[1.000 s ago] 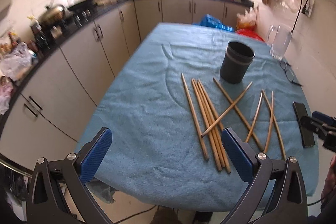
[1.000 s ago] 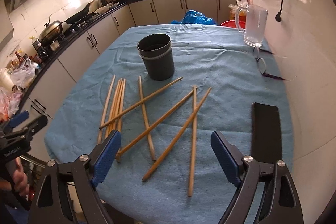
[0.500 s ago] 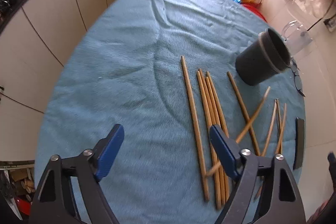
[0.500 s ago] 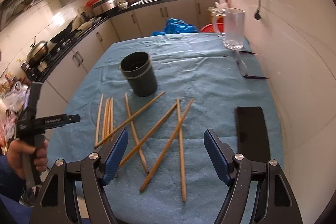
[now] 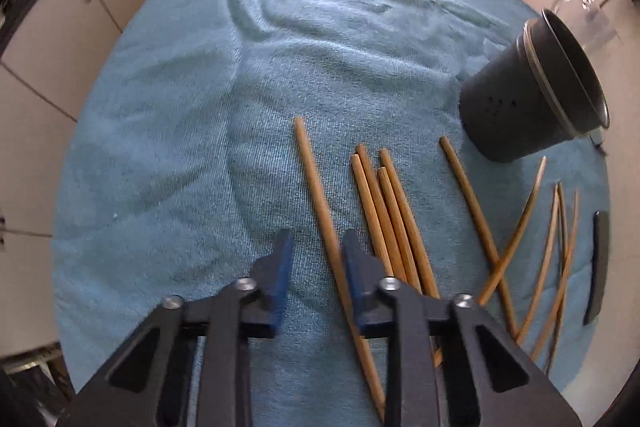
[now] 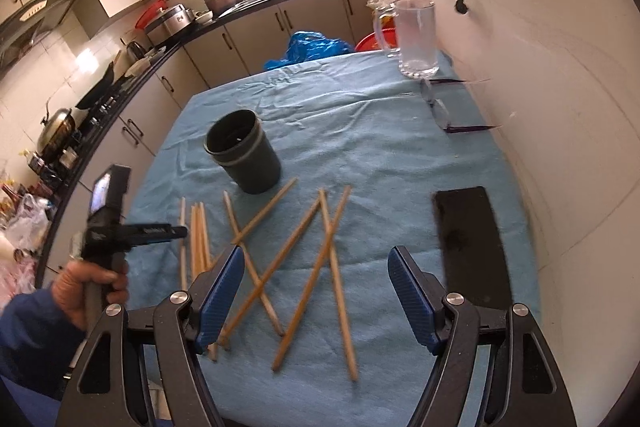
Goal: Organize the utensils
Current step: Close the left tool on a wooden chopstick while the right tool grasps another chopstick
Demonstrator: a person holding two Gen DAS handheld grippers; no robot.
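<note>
- Left gripper [image 5: 316, 251]: pointed steeply down at the table, blue pads drawn close together; its jaws have just been closing. The leftmost chopstick [image 5: 316, 187] runs up between the pads, close against the right one, with a gap to the left pad. Whether the pads already press it cannot be told.
- Right gripper [image 6: 316, 291]: jaws wide apart, nothing between the pads; it hangs above the near end of the crossed chopsticks [image 6: 316, 267] without touching them.
- Person's hand [image 6: 92, 287]: in a blue sleeve, wrapped round the handle of the left gripper, seen at the left edge of the right wrist view.
- Chopsticks, left group [image 5: 390, 211]: four sticks lying side by side, roughly parallel, just right of the leftmost chopstick.
- Chopsticks, right group: the crossed ones, several sticks overlapping in a loose scatter on the cloth, between the left group and the black slab.
- Dark cup [image 6: 244, 155]: upright on the cloth beyond the chopsticks, mouth open, no stick in it that shows.
- Blue cloth [image 6: 360, 131]: covers the table top, wrinkled at the far end.
- Black slab [image 6: 470, 243]: flat, lying at the right side of the cloth, near the wall.
- Spectacles [image 6: 440, 107]: on the cloth beside the wall, beyond the slab.
- Glass mug [image 6: 416, 39]: at the far right corner of the table.
</note>
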